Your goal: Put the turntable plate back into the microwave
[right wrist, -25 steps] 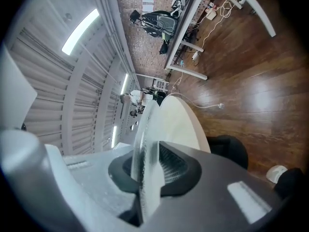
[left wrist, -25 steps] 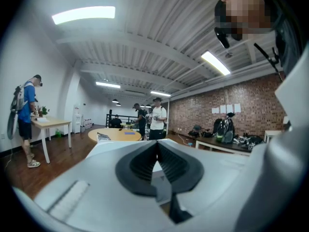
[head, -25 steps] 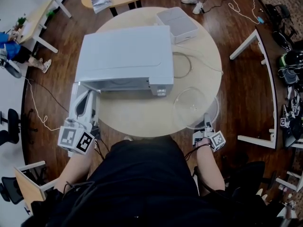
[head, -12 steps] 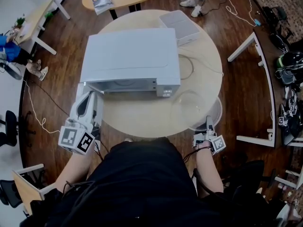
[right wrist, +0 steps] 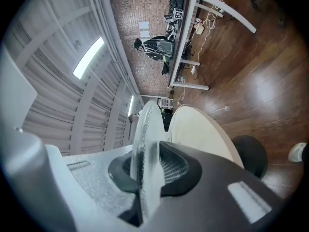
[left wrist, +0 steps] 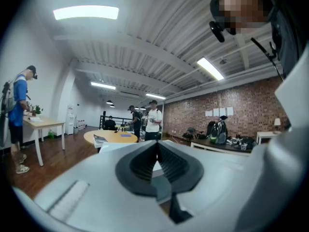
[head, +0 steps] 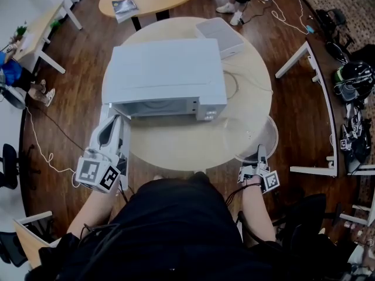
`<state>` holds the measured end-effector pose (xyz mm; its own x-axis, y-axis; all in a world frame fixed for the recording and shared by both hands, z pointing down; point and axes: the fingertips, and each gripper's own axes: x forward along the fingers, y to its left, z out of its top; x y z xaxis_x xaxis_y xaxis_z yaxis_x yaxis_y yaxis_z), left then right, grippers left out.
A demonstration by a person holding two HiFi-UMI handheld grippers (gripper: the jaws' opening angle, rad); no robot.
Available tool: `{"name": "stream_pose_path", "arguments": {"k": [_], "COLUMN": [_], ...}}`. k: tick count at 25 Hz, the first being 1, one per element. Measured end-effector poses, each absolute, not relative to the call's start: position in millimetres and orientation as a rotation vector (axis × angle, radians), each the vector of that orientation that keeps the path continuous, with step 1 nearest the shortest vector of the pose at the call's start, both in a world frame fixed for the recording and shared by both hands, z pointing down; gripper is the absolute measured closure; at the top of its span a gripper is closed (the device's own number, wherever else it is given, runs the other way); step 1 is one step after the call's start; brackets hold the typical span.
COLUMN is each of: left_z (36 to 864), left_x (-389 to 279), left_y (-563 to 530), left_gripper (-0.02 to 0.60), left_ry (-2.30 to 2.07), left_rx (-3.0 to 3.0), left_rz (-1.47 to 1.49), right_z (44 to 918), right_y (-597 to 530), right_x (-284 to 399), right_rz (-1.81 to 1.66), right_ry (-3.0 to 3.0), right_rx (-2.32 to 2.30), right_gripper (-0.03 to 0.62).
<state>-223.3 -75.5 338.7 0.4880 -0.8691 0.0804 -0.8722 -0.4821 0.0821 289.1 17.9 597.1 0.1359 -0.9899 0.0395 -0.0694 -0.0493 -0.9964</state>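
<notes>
Head view: the microwave [head: 167, 75] stands open-fronted on the round table [head: 176, 145]. The glass plate [head: 249, 136] is not yet inside; it sits at the table's right edge, well apart from the opening. We judge that carrying and seating remain.

Left gripper view: the left claw [left wrist: 155, 146] is clenched, with nothing between the jaws.

Right gripper view: the right claw [right wrist: 147, 158] is nearly closed, grasping the plate's rim.

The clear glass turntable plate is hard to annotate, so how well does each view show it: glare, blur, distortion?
Head view: the clear glass turntable plate is a faint see-through disc, only its rim catching light over the round beige table. Right gripper view: edge-on in the right gripper's jaws, it looks frosted, soft and bowed by the wide lens. Left gripper view: not seen.
</notes>
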Motion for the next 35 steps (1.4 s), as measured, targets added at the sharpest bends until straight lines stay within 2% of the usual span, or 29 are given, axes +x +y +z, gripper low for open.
{"name": "stream_pose_path", "arguments": {"k": [35], "left_z": [345], "left_x": [-273], "left_y": [-40], "left_gripper": [0.575], "left_ry": [-1.368], "left_rx": [2.724], "left_rz": [-0.003], "right_z": [553], "right_y": [49], "right_x": [189], "right_rz": [-1.055], "right_ry": [1.151], "right_rx": [-1.272], "right_gripper": [0.557]}}
